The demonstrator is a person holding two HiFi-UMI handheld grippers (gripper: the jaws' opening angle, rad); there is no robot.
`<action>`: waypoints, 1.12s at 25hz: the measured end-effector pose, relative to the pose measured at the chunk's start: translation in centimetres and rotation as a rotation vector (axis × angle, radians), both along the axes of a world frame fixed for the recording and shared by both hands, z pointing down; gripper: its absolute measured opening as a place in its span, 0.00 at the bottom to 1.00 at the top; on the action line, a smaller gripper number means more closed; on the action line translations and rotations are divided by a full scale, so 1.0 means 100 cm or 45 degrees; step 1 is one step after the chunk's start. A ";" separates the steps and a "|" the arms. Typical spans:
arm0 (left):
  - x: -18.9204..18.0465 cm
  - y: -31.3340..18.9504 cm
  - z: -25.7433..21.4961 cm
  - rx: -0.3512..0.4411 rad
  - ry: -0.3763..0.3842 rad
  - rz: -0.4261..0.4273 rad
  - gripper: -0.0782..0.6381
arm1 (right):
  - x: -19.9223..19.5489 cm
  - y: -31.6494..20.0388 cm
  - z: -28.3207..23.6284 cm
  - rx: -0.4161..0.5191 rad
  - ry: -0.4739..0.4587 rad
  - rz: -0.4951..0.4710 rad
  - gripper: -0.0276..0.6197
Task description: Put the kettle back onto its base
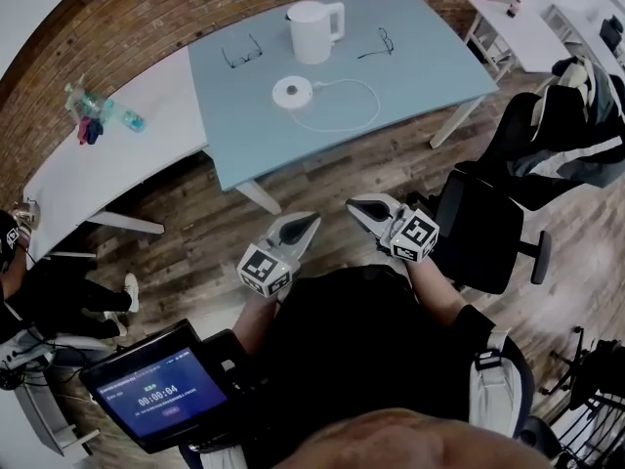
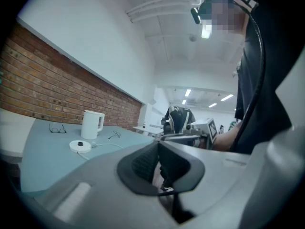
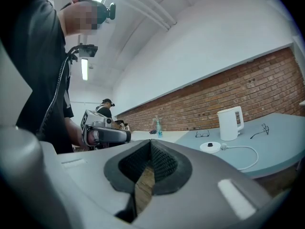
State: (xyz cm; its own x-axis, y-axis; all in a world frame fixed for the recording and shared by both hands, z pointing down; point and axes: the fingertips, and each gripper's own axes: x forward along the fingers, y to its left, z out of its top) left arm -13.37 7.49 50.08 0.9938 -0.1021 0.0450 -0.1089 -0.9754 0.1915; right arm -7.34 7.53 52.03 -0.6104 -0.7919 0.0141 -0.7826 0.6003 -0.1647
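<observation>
White kettle (image 1: pixel 312 32), base (image 1: pixel 292 91) near it — jaws closed

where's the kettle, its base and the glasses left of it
kettle (image 1: pixel 311 35), head view, middle of white body
base (image 1: pixel 292 91), head view, round top face
glasses (image 1: pixel 241 53), head view, on the frame

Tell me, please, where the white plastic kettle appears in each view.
Head view: white plastic kettle, top centre, on the pale blue table.
Left gripper view: kettle left of centre, mid-height.
Right gripper view: kettle right of centre, mid-height.
Shared landmark: round white base, close beside the kettle.
</observation>
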 end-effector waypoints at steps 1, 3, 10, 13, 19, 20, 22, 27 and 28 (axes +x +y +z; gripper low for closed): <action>-0.002 -0.001 0.000 0.000 0.000 -0.005 0.11 | -0.001 -0.001 -0.001 0.002 0.000 0.001 0.05; -0.007 -0.004 0.001 -0.001 0.001 -0.015 0.11 | -0.001 -0.004 -0.003 0.014 -0.004 0.008 0.05; -0.016 -0.006 0.008 -0.013 -0.017 -0.024 0.11 | -0.001 -0.006 -0.001 0.013 -0.008 0.020 0.05; -0.015 -0.007 0.008 -0.012 -0.017 -0.016 0.11 | -0.004 -0.008 0.000 0.013 -0.014 0.016 0.05; -0.006 -0.008 0.008 -0.016 -0.009 -0.004 0.11 | 0.002 -0.012 -0.006 0.020 0.010 -0.001 0.05; -0.004 -0.010 0.007 -0.017 -0.004 -0.007 0.11 | 0.006 -0.014 -0.007 0.023 0.011 0.000 0.05; -0.001 -0.012 0.005 -0.025 0.008 -0.020 0.11 | 0.012 -0.019 -0.007 0.021 0.007 0.002 0.05; 0.000 -0.027 0.010 -0.043 -0.002 -0.072 0.11 | 0.022 -0.040 -0.003 0.009 -0.003 -0.020 0.05; 0.000 -0.031 0.011 -0.047 -0.007 -0.083 0.11 | 0.022 -0.046 -0.003 0.011 -0.004 -0.031 0.05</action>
State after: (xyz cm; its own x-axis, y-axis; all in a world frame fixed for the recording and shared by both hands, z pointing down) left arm -13.33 4.40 51.19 0.9847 -0.1649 0.0555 -0.1733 -0.9585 0.2263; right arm -5.09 2.89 51.69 -0.6297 -0.7768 0.0054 -0.7671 0.6207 -0.1621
